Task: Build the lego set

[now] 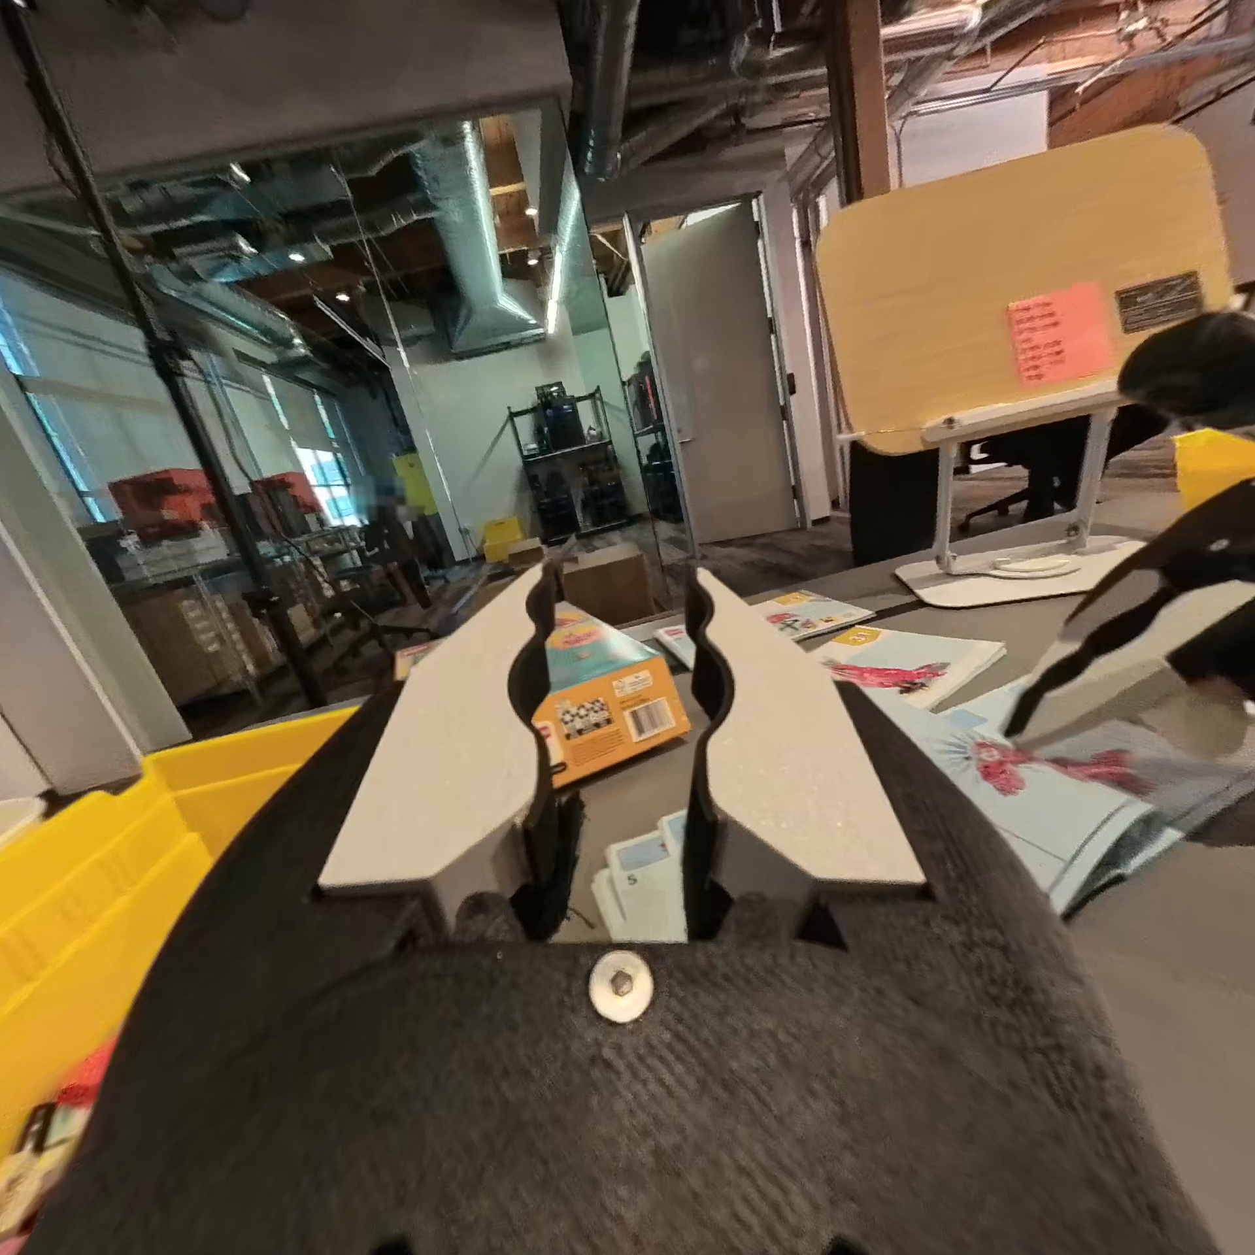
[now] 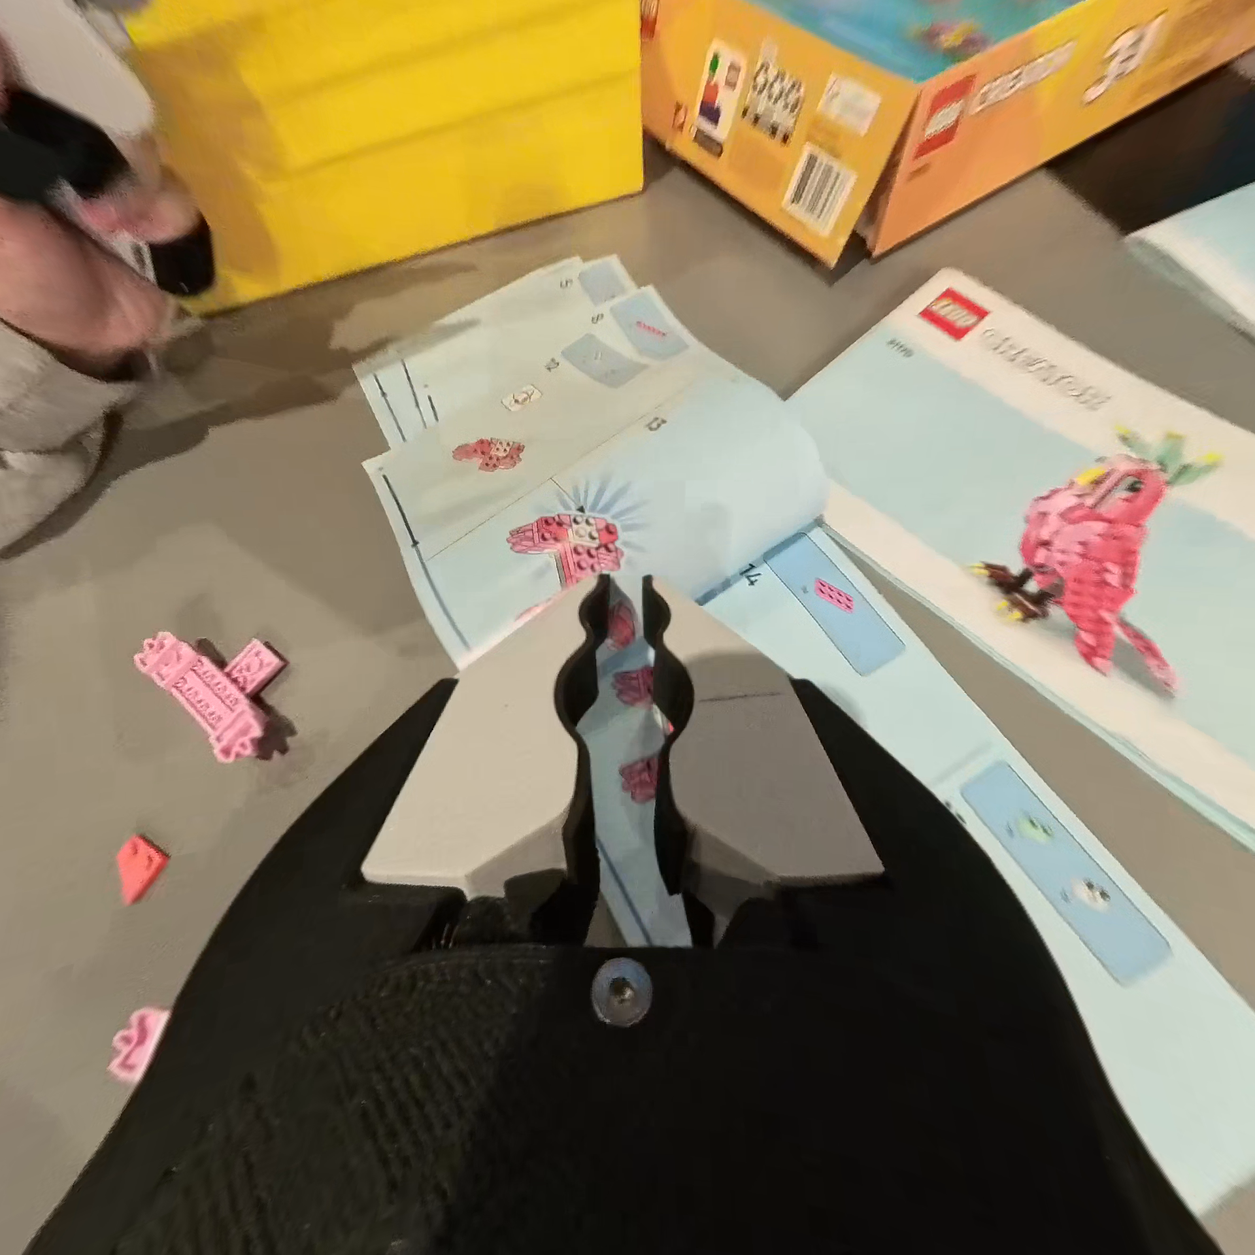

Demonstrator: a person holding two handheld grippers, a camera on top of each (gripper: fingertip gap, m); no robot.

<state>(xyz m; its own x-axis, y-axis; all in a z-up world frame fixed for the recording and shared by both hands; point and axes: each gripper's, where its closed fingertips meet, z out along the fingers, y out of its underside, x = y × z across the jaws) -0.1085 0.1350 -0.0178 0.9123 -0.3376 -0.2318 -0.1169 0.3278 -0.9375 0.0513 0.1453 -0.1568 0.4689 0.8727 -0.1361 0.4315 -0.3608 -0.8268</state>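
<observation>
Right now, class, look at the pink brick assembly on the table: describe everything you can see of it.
The pink brick assembly lies flat on the grey table, left of the right gripper. It looks like glossy plastic: a long studded bar with a short plate branching off one side. Nothing grips it; loose pink pieces lie apart from it, nearer the camera.

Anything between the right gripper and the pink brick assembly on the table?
Nothing visible. The right gripper hovers over the open instruction booklet, jaws narrowly apart; the pink brick assembly lies to its left on bare grey table, with only open tabletop between them.
</observation>
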